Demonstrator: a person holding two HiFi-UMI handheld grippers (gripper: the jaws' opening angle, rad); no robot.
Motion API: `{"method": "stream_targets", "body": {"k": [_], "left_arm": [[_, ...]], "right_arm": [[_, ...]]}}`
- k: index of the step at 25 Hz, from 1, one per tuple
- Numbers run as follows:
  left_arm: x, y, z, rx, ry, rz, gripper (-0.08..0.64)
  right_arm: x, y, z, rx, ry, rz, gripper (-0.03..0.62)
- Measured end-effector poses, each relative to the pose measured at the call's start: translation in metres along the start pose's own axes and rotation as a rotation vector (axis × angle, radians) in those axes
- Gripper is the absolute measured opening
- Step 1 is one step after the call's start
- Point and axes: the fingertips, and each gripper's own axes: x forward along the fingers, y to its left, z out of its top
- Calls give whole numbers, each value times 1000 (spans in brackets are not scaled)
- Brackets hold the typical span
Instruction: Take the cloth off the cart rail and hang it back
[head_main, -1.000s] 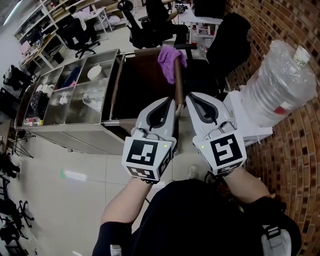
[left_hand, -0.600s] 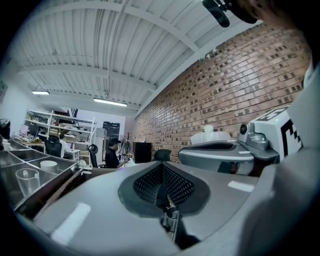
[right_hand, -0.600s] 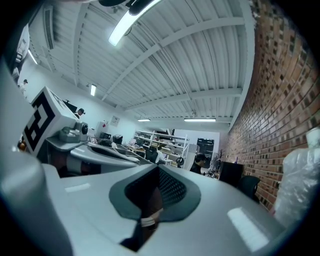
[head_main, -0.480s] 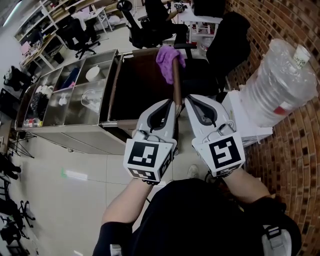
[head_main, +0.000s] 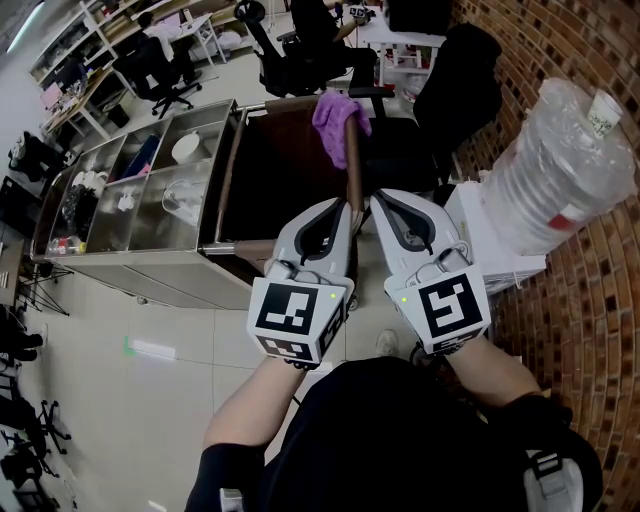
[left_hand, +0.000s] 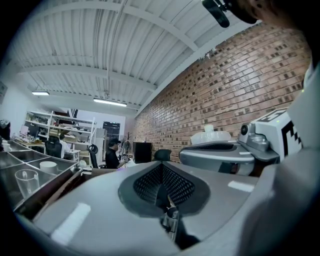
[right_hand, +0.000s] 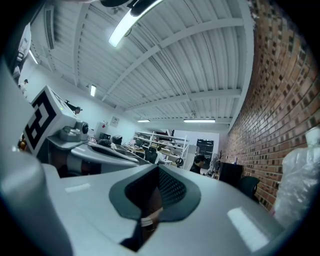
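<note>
Steel compartments fill the left side of the cart, out at 10 o'clock from my grippers, with a clear cup standing in one of them. If I swing the left arm wide on the way forward, that cup is the first thing I would expect to knock over.

Next comes the cart's dark tray, and along its right edge the wooden rail. The purple cloth is draped in a bunch over the rail's far end, at 12 o'clock and well apart from both grippers.

The left gripper sits just left of the rail's near end, its jaws pressed together with nothing between them. The right gripper is just right of the rail, fully closed and empty too. That is my main worry. If I reach in with closed jaws, I would only nudge the bunch, and it could slide off the rail end to the floor beyond the cart. Opening late could also catch the rail along with the fabric, or only a thin fold that slips out when I lift.

Further right, at 2 o'clock, a large water bottle lies against the brick wall, with a paper cup perched on it. A careless right elbow could bump the bottle and tip that cup off.
</note>
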Motion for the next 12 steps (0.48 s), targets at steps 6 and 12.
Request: {"method": "stream_targets", "body": {"k": [6, 12], "left_arm": [[1, 1, -1, 3, 4, -2, -3], [-1, 2, 1, 6, 5, -5, -3]], "right_arm": [[-1, 1, -9, 44, 74, -8, 0], [2, 2, -3, 18, 27, -5, 0]]}}
